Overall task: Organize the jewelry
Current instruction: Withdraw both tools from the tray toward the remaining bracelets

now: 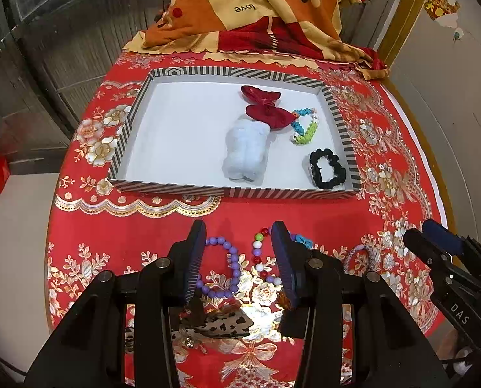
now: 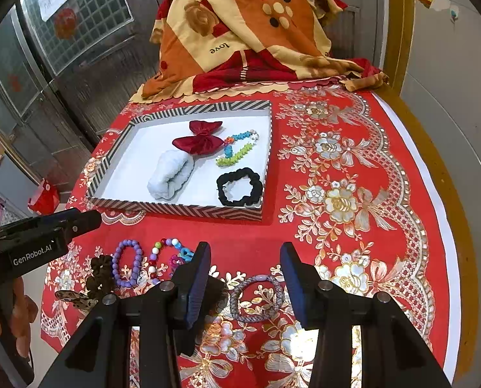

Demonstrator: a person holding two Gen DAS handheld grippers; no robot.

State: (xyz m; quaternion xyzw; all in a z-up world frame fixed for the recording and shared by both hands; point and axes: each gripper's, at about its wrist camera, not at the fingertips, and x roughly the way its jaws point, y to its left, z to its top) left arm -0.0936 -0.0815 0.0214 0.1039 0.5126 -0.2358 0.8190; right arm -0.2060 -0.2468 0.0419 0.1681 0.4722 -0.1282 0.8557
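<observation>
My right claw (image 2: 245, 278) gapes empty above the grey bracelet (image 2: 257, 298); left claw (image 1: 238, 260) likewise empty. Risk: pads snag tablecloth (image 2: 337, 168), dragging neighbouring beads (image 2: 127, 263).

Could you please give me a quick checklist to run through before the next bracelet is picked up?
1. Left tool open, nothing held: ok.
2. Right tool open, nothing held: ok.
3. Grey bracelet lies flat between the right tool's fingers: ok.
4. Purple bracelet lies below the left tool: ok.
5. Tray has free white floor on its left half: ok.
6. Bracelets by the left tool untangled: cannot tell.
</observation>
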